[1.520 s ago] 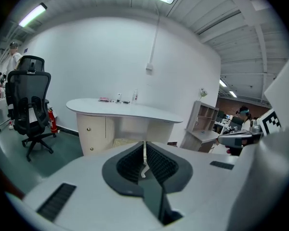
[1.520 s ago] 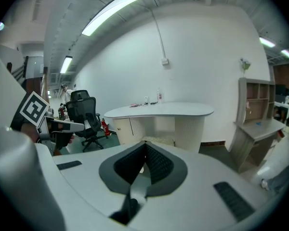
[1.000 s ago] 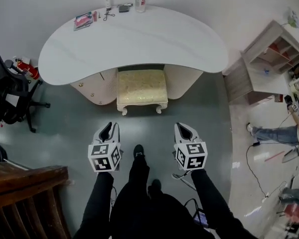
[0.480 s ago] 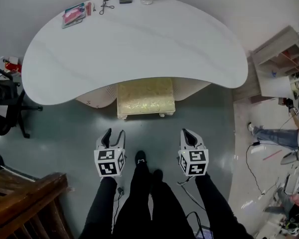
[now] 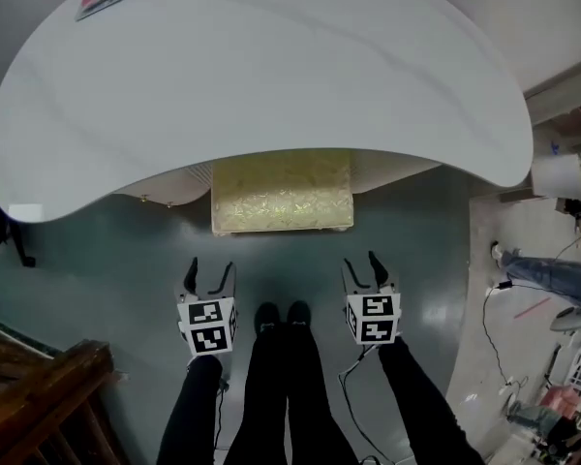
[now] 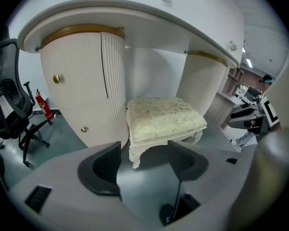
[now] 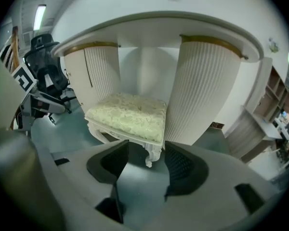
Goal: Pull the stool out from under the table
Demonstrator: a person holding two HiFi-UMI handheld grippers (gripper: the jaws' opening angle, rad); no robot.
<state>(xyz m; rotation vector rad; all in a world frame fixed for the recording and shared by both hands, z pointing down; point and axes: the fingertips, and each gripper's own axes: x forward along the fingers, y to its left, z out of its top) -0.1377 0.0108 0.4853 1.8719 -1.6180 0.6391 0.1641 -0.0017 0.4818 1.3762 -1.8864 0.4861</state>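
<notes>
A cream stool (image 5: pixel 282 190) with a yellow-green cushion stands half under the white curved table (image 5: pixel 261 76), between its two ribbed pedestals. Both grippers hover over the grey floor just in front of it, apart from it. My left gripper (image 5: pixel 210 271) faces the stool's left front leg (image 6: pixel 136 155); its jaws have just been opening and stand open with nothing between them (image 6: pixel 144 160). Facing the right front leg (image 7: pixel 149 155) is my right gripper (image 5: pixel 361 264), whose jaws have also just been opening and hold nothing (image 7: pixel 147 162). The stool's back half is hidden under the tabletop.
A black office chair (image 6: pixel 9 109) and a red fire extinguisher (image 6: pixel 42 107) stand left of the table. Dark wooden furniture (image 5: pixel 39 395) is at the lower left. A person's legs (image 5: pixel 542 269) and cables lie on the floor at the right.
Both grippers have dropped lower and come closer to the stool. Their jaws went from shut or nearly shut to open. The head view has closed in on the table.
</notes>
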